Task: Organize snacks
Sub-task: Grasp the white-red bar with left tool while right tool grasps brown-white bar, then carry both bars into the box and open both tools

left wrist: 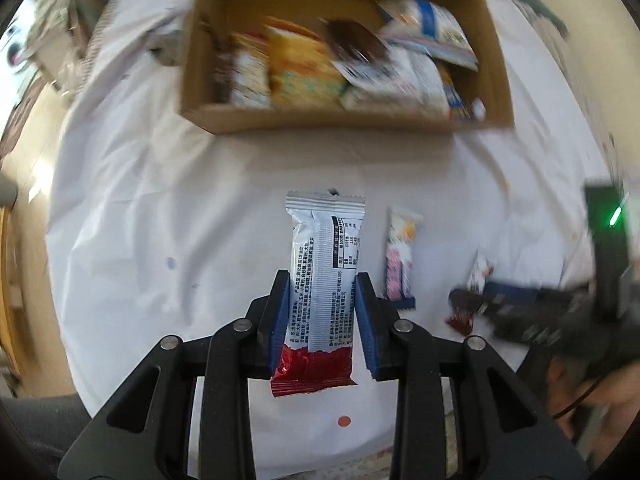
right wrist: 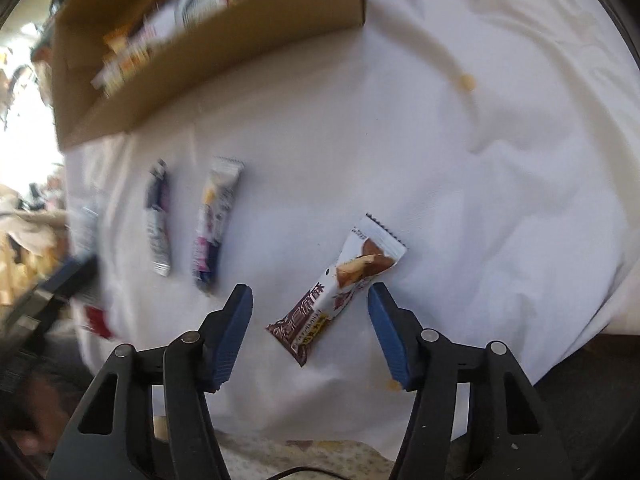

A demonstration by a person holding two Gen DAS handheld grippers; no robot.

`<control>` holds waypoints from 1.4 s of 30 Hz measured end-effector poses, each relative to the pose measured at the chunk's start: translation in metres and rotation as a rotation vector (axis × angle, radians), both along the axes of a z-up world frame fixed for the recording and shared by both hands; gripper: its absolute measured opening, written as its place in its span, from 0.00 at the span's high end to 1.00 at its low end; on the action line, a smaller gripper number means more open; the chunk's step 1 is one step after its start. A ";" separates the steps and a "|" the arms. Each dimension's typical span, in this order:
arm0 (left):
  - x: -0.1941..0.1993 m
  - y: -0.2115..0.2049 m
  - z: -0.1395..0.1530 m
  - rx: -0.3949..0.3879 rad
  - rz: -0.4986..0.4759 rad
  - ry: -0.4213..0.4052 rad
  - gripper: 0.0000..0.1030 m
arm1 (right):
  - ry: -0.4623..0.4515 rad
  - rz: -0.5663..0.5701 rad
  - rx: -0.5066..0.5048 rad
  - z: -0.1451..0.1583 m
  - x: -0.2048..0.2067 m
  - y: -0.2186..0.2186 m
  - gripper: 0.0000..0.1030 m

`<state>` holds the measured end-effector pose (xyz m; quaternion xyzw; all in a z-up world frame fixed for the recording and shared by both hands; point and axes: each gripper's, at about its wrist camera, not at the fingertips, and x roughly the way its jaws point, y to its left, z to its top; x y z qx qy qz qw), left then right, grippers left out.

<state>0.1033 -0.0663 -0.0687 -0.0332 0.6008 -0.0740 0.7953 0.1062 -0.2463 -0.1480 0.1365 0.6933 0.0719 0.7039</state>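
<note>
My left gripper (left wrist: pixel 322 278) is shut on a silver snack bar with a red end (left wrist: pixel 324 240), its blue pads pressing both long sides, held above the white cloth. A brown-and-white chocolate bar (right wrist: pixel 360 264) lies tilted on the cloth between the fingers of my right gripper (right wrist: pixel 311 289). Those jaws stand open around it, and the left pad is well clear of the wrapper. The cardboard box (left wrist: pixel 332 120) beyond holds several snack packs. The same box (right wrist: pixel 224 48) shows at the upper left of the right wrist view.
A pink-and-white bar (right wrist: pixel 214 220) and a silver-and-dark bar (right wrist: pixel 158 220) lie side by side on the white cloth (right wrist: pixel 440 160) left of the right gripper. Cluttered items sit past the cloth's left edge (left wrist: pixel 48 32). A person's hand shows at the lower right (left wrist: pixel 592 380).
</note>
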 end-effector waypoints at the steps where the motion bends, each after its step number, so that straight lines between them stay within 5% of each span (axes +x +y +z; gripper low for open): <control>1: 0.001 0.005 0.004 -0.003 0.025 -0.013 0.73 | 0.000 0.012 -0.027 -0.003 0.000 0.004 0.43; 5: 0.007 0.021 0.007 -0.002 0.069 -0.032 0.73 | -0.022 0.056 -0.151 -0.009 0.000 0.020 0.63; 7: 0.009 0.026 0.004 0.000 0.079 -0.027 0.73 | -0.028 0.067 -0.182 -0.010 0.000 0.023 0.81; 26: 0.009 0.021 0.041 -0.090 0.070 -0.100 0.73 | -0.176 0.050 -0.216 0.060 0.007 0.043 0.83; 42: 0.011 0.032 0.054 -0.055 0.128 -0.170 0.73 | -0.292 0.053 -0.134 0.107 0.020 0.053 0.83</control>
